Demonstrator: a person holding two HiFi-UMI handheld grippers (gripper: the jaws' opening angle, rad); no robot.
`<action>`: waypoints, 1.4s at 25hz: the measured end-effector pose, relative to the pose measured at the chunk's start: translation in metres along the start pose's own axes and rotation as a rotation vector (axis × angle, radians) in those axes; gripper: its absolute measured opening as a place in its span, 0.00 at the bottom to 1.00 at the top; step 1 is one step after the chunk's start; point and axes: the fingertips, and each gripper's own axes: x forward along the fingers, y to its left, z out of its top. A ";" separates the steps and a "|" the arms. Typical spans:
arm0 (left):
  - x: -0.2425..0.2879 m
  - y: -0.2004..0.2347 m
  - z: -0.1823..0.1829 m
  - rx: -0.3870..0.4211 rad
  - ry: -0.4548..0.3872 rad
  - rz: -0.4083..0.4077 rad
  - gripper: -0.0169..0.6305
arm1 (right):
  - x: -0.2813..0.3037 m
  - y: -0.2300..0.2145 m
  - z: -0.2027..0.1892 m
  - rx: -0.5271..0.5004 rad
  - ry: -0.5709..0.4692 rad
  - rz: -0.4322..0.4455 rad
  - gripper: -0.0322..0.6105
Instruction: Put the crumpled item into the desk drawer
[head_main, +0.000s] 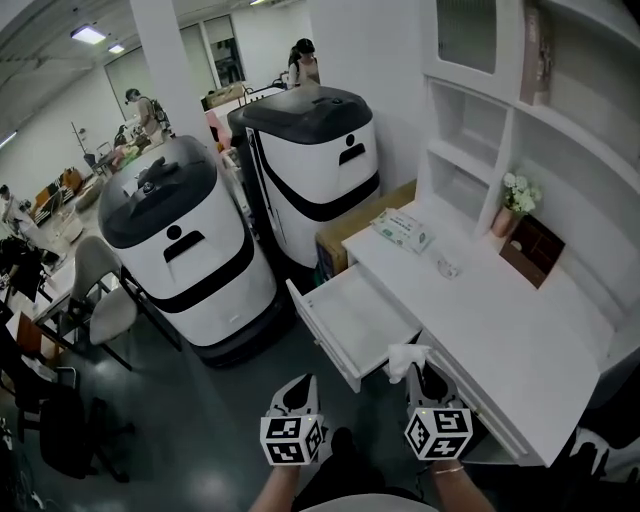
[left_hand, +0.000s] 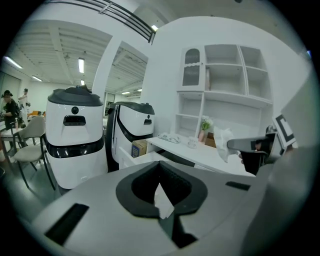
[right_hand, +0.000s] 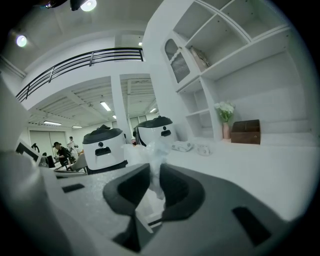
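white crumpled tissue (head_main: 405, 358) in right gripper (head_main: 425, 385), beside front edge of drawer (head_main: 352, 318).

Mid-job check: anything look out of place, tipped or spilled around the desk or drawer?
Nothing stands out. The drawer is pulled open, the crumpled tissue is pinched in the right gripper, and the flower vase stands upright on the desk.

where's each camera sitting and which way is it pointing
Head view: on the person's head, steeply down at the open drawer; both grippers and forearms show.
Left gripper view: on the left gripper, toward the desk; its jaws show.
Right gripper view: on the right gripper, along the desk; its jaws pinch the crumpled tissue.
Shared: all three show that tissue.
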 end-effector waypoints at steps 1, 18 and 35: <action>0.008 0.004 0.004 0.000 -0.001 -0.004 0.01 | 0.009 0.000 0.002 0.002 0.000 -0.004 0.15; 0.102 0.069 0.055 -0.008 0.001 -0.068 0.01 | 0.113 0.014 0.033 -0.006 -0.005 -0.085 0.15; 0.136 0.083 0.072 0.013 0.002 -0.124 0.01 | 0.136 0.012 0.046 -0.019 -0.030 -0.171 0.15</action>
